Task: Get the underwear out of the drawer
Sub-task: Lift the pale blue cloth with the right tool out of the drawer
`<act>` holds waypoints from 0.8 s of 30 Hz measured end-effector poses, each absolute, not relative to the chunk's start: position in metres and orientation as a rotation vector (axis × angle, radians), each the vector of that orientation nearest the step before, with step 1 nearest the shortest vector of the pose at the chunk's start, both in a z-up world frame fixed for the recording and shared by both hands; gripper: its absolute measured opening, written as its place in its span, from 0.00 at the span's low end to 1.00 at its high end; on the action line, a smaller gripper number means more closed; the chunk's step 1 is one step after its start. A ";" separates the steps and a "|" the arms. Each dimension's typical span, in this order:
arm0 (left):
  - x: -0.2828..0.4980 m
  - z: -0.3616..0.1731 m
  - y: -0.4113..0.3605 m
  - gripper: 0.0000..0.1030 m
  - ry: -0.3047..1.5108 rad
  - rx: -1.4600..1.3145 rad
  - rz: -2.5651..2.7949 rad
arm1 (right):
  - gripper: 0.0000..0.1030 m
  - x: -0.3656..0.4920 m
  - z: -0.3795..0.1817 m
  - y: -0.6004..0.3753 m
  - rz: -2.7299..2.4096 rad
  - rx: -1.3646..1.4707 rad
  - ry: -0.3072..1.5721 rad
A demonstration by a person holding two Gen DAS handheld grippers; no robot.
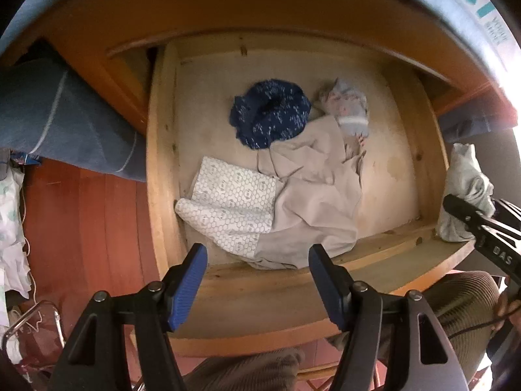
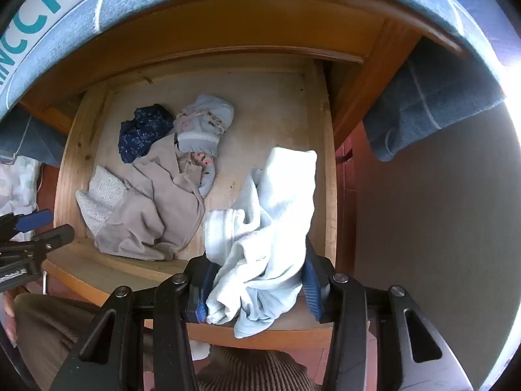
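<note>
A pulled-out wooden drawer (image 1: 162,163) lies below both grippers. In it are a navy speckled garment (image 1: 270,114), a light blue flowered garment (image 1: 348,110), a crumpled beige garment (image 1: 312,202) and a white hexagon-patterned cloth (image 1: 231,202). My left gripper (image 1: 257,257) hangs open over the drawer's front edge, above the beige garment, with nothing between its blue pads. My right gripper (image 2: 257,270) is shut on a pale blue underwear piece (image 2: 276,202), which is held up over the drawer's right front corner. From the left wrist view that piece (image 1: 465,189) hangs just outside the drawer's right side.
A blue striped cloth (image 1: 65,120) drapes over the cabinet's sides. A lettered shoebox (image 2: 32,6) sits on top. Red wooden floor (image 1: 97,228) and white cloths (image 1: 9,211) lie left of the drawer. A person's brown corduroy knees (image 1: 462,306) are under its front.
</note>
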State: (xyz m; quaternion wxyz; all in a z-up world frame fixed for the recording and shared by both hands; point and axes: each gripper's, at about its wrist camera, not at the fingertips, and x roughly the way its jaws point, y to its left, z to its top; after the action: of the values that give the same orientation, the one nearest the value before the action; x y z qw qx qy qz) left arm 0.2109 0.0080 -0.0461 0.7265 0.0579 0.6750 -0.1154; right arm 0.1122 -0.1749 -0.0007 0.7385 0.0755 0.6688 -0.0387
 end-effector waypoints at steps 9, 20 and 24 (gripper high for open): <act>0.224 -0.067 -0.007 0.66 1.585 0.103 -0.228 | 0.41 0.111 -0.003 -0.179 -0.100 0.171 1.474; 0.222 -0.087 -0.017 0.66 1.651 0.122 -0.203 | 0.41 0.111 -0.003 -0.179 -0.097 0.173 1.479; 0.223 -0.094 -0.016 0.66 1.681 0.104 -0.183 | 0.41 0.112 -0.003 -0.179 -0.095 0.175 1.478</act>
State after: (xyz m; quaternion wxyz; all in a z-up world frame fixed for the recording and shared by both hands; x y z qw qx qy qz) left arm 0.2234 -0.0161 -0.0938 0.6621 0.0460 0.7435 -0.0811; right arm 0.1117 -0.1788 -0.0027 0.7345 0.0796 0.6725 -0.0431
